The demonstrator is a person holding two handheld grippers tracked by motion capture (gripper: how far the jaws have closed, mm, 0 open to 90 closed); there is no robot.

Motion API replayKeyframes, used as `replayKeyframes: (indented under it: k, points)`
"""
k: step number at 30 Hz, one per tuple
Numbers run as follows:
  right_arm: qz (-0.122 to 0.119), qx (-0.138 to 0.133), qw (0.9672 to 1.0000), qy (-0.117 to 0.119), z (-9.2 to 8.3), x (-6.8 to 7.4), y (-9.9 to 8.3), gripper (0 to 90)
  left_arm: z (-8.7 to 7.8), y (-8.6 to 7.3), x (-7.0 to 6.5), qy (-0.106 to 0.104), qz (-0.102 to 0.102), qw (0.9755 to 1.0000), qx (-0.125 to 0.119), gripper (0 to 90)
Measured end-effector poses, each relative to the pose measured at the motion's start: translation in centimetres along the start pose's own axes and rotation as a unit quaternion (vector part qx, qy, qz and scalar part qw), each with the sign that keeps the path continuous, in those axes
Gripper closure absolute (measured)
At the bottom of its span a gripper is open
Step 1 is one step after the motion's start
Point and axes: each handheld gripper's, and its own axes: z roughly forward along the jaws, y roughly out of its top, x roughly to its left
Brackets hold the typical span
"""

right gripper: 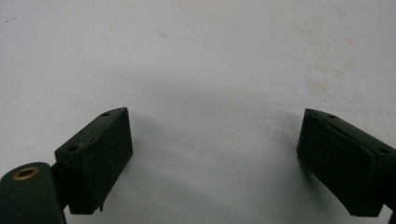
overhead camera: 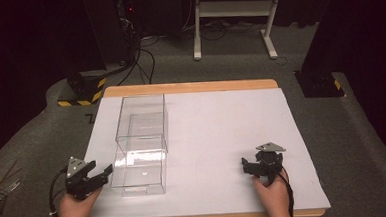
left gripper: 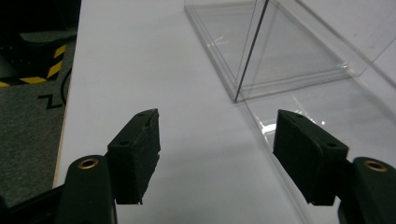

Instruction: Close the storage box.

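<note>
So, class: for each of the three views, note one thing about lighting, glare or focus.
High view: room behind the table is dark, the white sheet brightly lit; the clear box shows mainly as edges and reflections. Left gripper view: glare streaks on the clear box; near pads soft. Right gripper view: pads cast soft shadows on the faintly stained sheet.

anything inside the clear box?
The clear box looks empty: the white sheet shows through its walls, with reflections. Nothing visible inside; a transparent item could be missed.
</note>
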Motion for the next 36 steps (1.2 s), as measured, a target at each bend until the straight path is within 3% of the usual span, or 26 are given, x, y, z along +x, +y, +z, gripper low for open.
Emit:
replayKeyframes:
  k: [12, 15, 29, 36]
  points:
    - [-0.001, 0.000, 1.0000, -0.001, 0.0, 0.0, 0.0, 10.1, -2.5, 1.4, -0.6, -0.017, 0.007, 0.9985, -0.052, 32.9]
    - [0.000, 0.000, 1.0000, -0.001, 0.0, 0.0, 0.0, 10.1, -3.0, 1.6, -0.8, -0.017, 0.018, 0.9978, -0.061, 32.8]
    - [0.000, 0.000, 1.0000, -0.001, 0.0, 0.0, 0.0, 10.1, -4.2, 2.6, -1.7, -0.053, 0.017, 0.9953, -0.080, 29.3]
    - [-0.001, 0.000, 1.0000, -0.001, 0.0, 0.0, 0.0, 10.1, -4.1, 2.7, -2.7, -0.072, 0.025, 0.9945, -0.072, 26.8]
